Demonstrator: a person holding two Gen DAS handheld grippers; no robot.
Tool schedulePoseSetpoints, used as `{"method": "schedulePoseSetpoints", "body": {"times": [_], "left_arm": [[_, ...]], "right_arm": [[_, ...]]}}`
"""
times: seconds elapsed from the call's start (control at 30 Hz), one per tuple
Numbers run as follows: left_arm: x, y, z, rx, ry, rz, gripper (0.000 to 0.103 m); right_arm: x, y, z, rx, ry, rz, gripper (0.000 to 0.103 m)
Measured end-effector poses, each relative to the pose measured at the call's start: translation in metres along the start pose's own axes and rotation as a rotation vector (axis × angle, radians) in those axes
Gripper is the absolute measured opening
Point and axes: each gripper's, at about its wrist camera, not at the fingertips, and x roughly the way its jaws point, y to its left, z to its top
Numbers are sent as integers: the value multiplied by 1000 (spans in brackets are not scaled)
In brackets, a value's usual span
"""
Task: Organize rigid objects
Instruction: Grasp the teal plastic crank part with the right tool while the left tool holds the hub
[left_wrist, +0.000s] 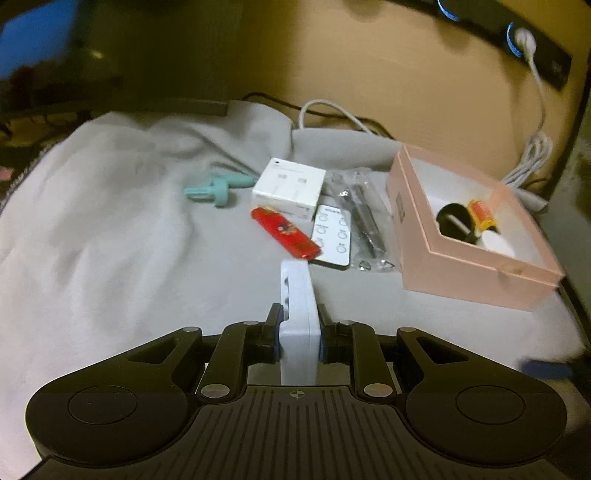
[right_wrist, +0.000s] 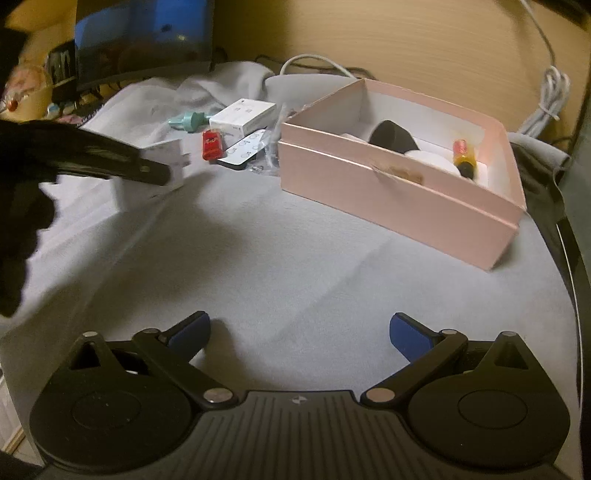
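My left gripper (left_wrist: 298, 317) is shut on a white charger block (left_wrist: 298, 306) held above the grey cloth; it also shows in the right wrist view (right_wrist: 168, 162). Ahead lie a red lighter (left_wrist: 284, 230), a white flat box (left_wrist: 290, 186), a teal plastic piece (left_wrist: 216, 188), a white remote (left_wrist: 332, 234) and a clear packet (left_wrist: 364, 218). The open pink box (left_wrist: 417, 236) at right holds a black ring (left_wrist: 456, 218) and a yellow-red tube (left_wrist: 482, 214). My right gripper (right_wrist: 299, 332) is open and empty, low over the cloth in front of the pink box (right_wrist: 391, 199).
A grey cloth (left_wrist: 110, 221) covers the surface, rumpled at the left. A white cable (left_wrist: 532, 155) hangs from a black power strip (left_wrist: 532, 48) on the wooden back wall. A dark screen (right_wrist: 144, 33) stands at back left. The table edge runs along the right.
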Motion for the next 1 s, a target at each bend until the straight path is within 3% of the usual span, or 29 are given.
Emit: {"method": "schedulePoseSetpoints", "body": {"times": [0.03, 0.2, 0.27, 0.4, 0.53, 0.7, 0.73, 0.77, 0.87, 1.0], "left_arm": [[-4, 9, 0, -10, 7, -16, 21], [-34, 60, -3, -40, -9, -59, 20], [-41, 81, -6, -78, 15, -63, 20], [-53, 107, -12, -106, 22, -88, 20], [-66, 122, -16, -132, 4, -111, 20], [-68, 128, -18, -114, 23, -141, 20], [-66, 127, -18, -107, 30, -146, 20], [-65, 127, -17, -100, 37, -156, 20], [-61, 120, -13, -66, 53, -200, 20], [-54, 98, -11, 25, 82, -272, 20]], "right_arm": [[1, 7, 11, -13, 7, -9, 84], [15, 45, 81, -30, -61, 40, 67], [35, 67, 117, -47, -83, 55, 55], [88, 107, 179, -49, -114, 75, 55], [152, 131, 220, 7, -65, 68, 55], [197, 143, 228, 7, 15, 56, 56], [196, 145, 226, -2, 36, 60, 46], [193, 145, 225, 0, 51, 66, 29], [161, 140, 217, -4, 69, 99, 11], [88, 121, 189, -18, 44, 152, 11]]}}
